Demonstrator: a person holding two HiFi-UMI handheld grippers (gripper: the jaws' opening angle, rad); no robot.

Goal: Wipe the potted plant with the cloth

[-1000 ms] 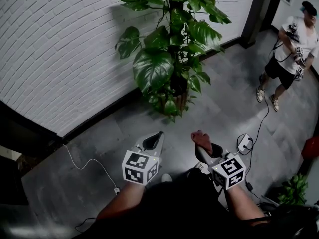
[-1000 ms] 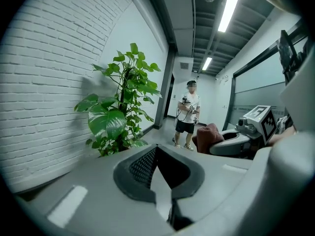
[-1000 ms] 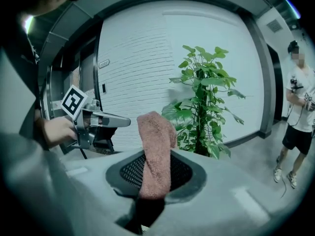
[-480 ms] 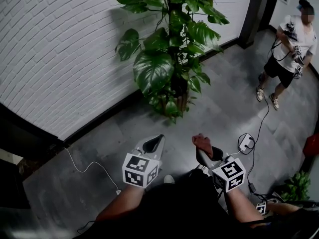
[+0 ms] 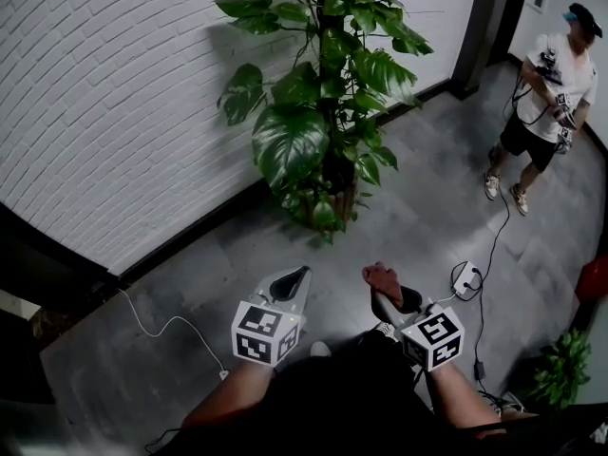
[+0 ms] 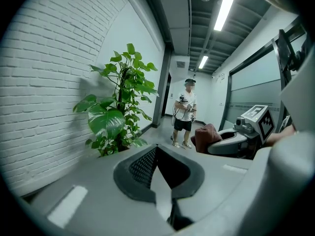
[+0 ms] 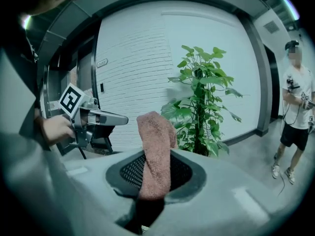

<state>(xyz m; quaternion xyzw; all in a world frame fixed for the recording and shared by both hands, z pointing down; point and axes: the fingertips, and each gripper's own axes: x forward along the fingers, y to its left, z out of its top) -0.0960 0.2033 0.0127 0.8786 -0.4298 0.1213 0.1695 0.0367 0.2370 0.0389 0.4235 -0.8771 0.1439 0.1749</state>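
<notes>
A tall potted plant (image 5: 328, 84) with big green leaves stands against the white brick wall, also seen in the left gripper view (image 6: 118, 109) and the right gripper view (image 7: 199, 102). My right gripper (image 5: 385, 288) is shut on a reddish-brown cloth (image 7: 155, 151), which sticks out from between its jaws; the cloth (image 5: 382, 275) shows as a small bunch at the gripper tip. My left gripper (image 5: 290, 281) is shut with nothing in it. Both grippers hang low, well short of the plant, side by side.
Another person (image 5: 541, 103) stands at the far right holding grippers. Cables and a power adapter (image 5: 463, 275) lie on the grey tiled floor. A smaller plant (image 5: 556, 369) sits at the lower right, and a red object (image 5: 594, 278) at the right edge.
The view has shifted slightly; plant and grippers sit a little lower and left in frame. Both grippers keep the same pose, cloth still held.
</notes>
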